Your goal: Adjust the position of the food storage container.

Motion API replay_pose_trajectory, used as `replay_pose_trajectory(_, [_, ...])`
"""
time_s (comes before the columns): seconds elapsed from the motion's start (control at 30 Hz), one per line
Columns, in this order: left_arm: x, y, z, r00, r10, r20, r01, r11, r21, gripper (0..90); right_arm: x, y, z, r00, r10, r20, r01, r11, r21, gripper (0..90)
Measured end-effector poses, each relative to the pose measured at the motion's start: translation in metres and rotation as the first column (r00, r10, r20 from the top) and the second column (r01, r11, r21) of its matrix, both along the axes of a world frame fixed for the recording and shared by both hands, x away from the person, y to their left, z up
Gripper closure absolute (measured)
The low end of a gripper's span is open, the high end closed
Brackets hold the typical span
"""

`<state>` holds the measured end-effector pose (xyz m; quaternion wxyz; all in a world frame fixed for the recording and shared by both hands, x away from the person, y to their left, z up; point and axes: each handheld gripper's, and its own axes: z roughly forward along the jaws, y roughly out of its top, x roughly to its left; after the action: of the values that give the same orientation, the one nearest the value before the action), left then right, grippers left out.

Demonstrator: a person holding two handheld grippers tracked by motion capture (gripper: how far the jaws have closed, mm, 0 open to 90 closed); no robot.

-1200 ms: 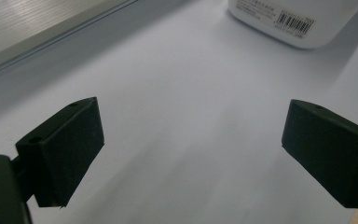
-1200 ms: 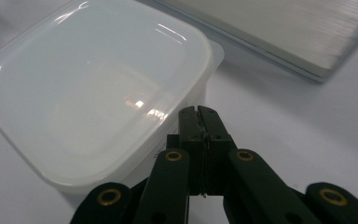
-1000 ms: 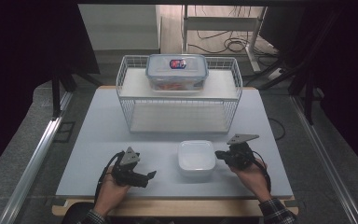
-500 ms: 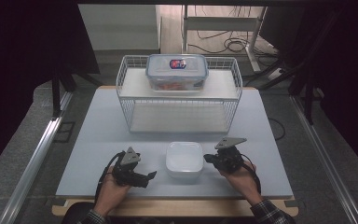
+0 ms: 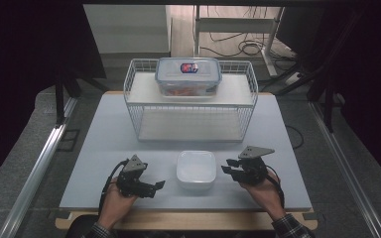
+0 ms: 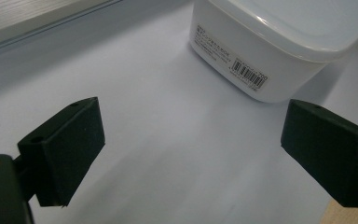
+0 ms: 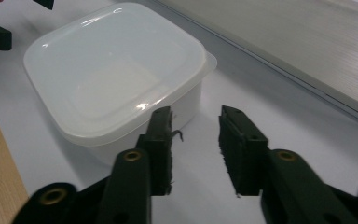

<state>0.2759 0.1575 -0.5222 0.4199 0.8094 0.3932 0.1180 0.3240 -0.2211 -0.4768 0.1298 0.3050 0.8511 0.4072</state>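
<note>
White container (image 5: 196,169) (lidded) between both grippers — untouched.

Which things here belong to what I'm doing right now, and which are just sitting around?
In play:
white square lidded plastic container
left gripper, open, empty
right gripper, open, empty, beside the container

Just there:
white wire rack
clear lidded plastic food box on top of the rack
grey table
</note>
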Motion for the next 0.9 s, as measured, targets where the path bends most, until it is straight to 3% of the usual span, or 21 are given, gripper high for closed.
replay_pose_trajectory(0.3, [-0.001,0.000,0.000,1.0000,-0.005,0.007,0.004,0.9995,0.031,5.9,-0.008,0.001,-0.001,0.9998,0.019,0.000,-0.019,1.000,0.011,33.2])
replay_pose_trajectory(0.5, [-0.002,0.001,-0.001,0.9997,-0.004,0.024,0.003,0.9994,0.034,6.0,-0.014,0.006,-0.004,0.9994,0.024,0.023,-0.025,0.999,0.020,13.8])
replay_pose_trajectory(0.73, [-0.002,0.000,-0.002,0.9993,-0.009,0.036,0.007,0.9986,0.051,5.9,-0.018,0.008,-0.009,0.9997,0.023,0.012,-0.023,1.000,0.014,8.4])
replay_pose_trajectory(0.9, [-0.002,0.000,-0.001,0.9994,-0.004,0.034,0.003,0.9996,0.030,5.3,-0.018,0.008,-0.010,0.9998,0.019,0.011,-0.019,1.000,0.022,7.1])
